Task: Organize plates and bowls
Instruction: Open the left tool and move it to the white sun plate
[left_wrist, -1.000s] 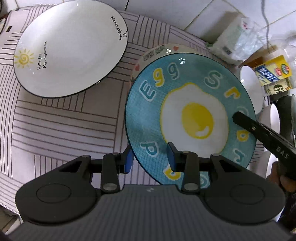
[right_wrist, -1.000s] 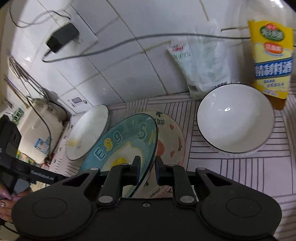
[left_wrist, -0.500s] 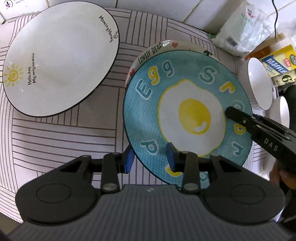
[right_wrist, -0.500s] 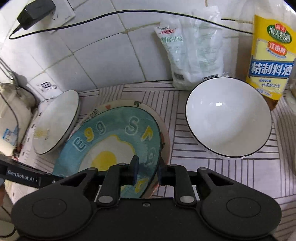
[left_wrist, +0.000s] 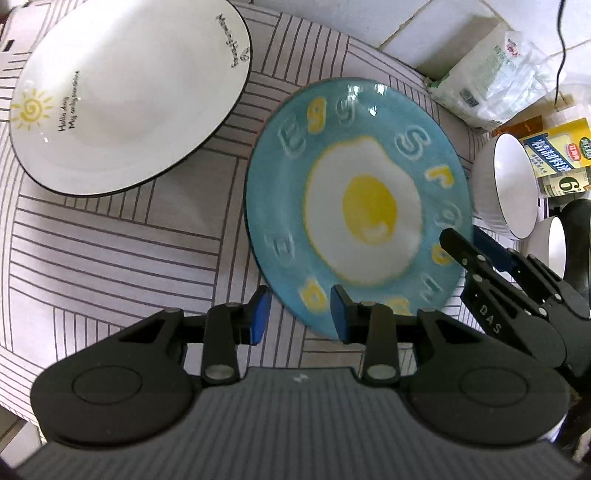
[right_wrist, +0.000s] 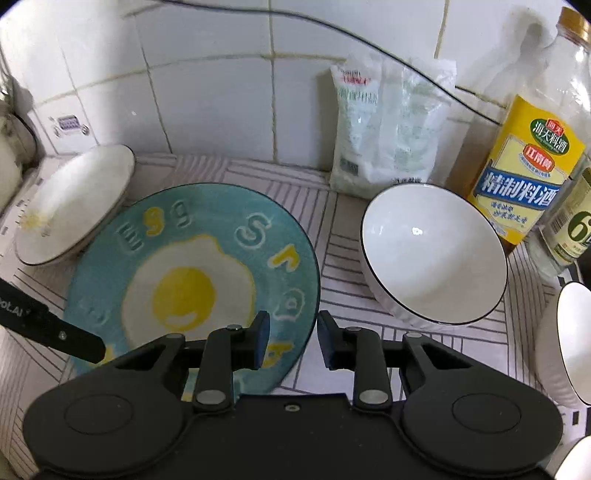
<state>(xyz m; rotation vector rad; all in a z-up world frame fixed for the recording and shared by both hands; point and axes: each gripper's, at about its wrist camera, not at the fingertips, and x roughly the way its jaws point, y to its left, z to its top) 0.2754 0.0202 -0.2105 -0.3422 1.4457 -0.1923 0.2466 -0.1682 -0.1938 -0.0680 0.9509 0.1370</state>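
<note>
both grippers sit wide open, left gripper (left_wrist: 299, 314) and right gripper (right_wrist: 291, 339) straddling the egg plate (left_wrist: 362, 206) rim, so any nudge could skid it into the white bowl (right_wrist: 432, 254)

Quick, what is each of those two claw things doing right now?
Left hand-held gripper: open, straddling the round blue fried-egg plate's rim, not clamped.
Right hand-held gripper: open, just off that plate's edge.

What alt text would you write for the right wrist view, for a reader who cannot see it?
The right hand-held gripper is open astride the near rim of a blue fried-egg plate lying flat on a striped mat. A white bowl stands to the right, a white plate to the left, and a bag and yellow-labelled bottle behind by the tiled wall.
</note>
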